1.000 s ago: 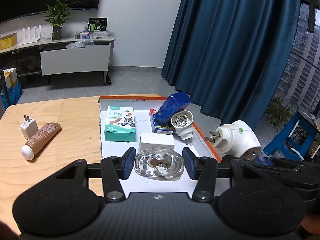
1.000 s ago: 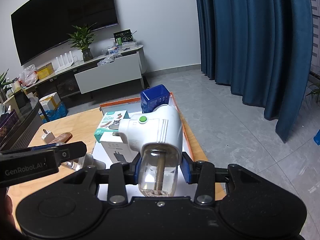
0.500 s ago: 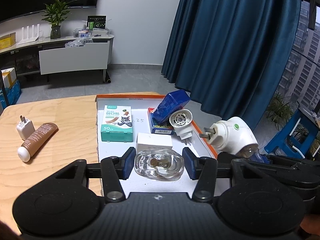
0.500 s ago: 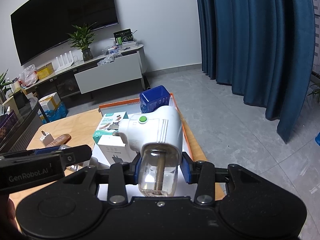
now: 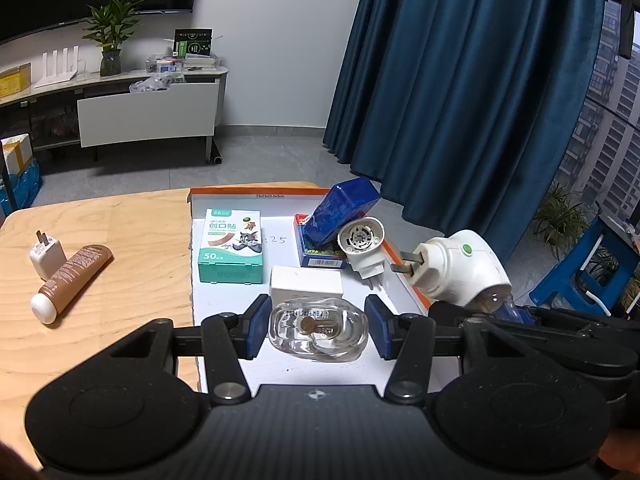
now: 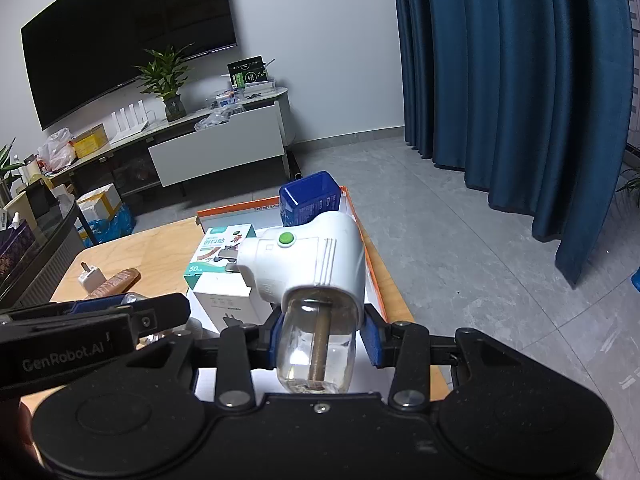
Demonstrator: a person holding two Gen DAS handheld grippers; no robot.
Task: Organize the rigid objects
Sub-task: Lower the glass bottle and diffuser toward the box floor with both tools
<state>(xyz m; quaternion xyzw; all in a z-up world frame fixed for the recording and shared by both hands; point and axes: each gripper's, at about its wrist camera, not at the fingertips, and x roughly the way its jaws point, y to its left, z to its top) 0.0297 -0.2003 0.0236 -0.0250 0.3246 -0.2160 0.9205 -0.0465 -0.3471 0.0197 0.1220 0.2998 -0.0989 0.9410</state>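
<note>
Little is being changed since the earlier frames; only the tray's [image 5: 256, 193] contents are being seen slightly shifted in the left view. A clear refill bottle [image 5: 318, 329] is lying between the open left gripper [image 5: 318, 330], above the tray's near end; a white plug-in vaporizer [image 6: 316, 256] is being clamped by the right gripper [image 6: 320, 346] at its bottle, beside the tray's right rim. Placement seems in hand; lowering into the tray is being called for next.

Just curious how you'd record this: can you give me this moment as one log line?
left claw: around clear bottle, pads not touching | right claw: shut on white plug-in vaporizer | both above white tray
</note>
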